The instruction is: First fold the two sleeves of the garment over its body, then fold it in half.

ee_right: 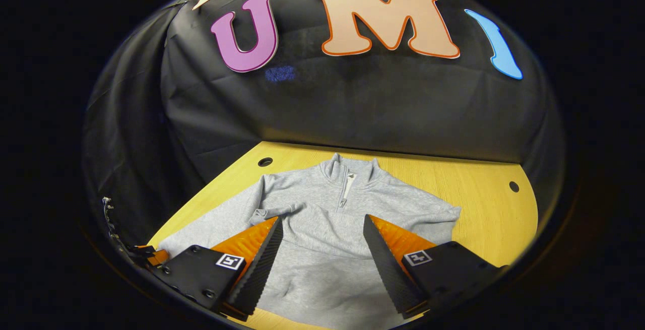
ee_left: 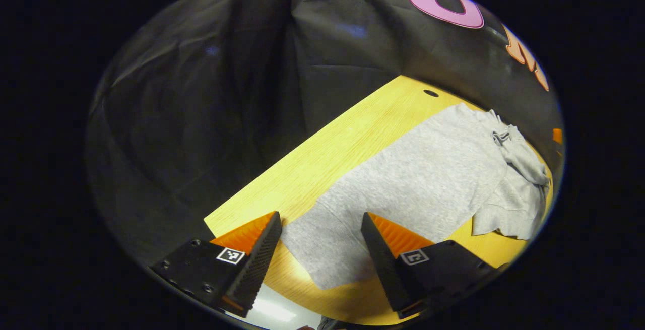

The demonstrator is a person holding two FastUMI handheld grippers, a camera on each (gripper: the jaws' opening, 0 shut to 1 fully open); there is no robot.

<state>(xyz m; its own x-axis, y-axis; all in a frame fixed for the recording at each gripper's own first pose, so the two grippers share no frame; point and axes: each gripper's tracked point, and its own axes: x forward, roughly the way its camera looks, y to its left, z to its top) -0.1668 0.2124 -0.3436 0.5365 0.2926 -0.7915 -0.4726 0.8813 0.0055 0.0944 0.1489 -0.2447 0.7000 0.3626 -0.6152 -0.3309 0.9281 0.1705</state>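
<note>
The grey garment (ee_right: 322, 219) lies flat on the yellow worktop (ee_right: 484, 194), collar toward the far wall, its zip (ee_right: 345, 189) showing. Both the left gripper (ee_left: 320, 229) and the right gripper (ee_right: 322, 234) hover above it, fingers spread wide, holding nothing.

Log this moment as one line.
left gripper: open, over sleeve | right gripper: open, above sweatshirt | sweatshirt: on table, unfolded

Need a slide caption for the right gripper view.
Open right claw hovers over grey zip-collar sweatshirt spread flat on yellow wooden table.
</note>
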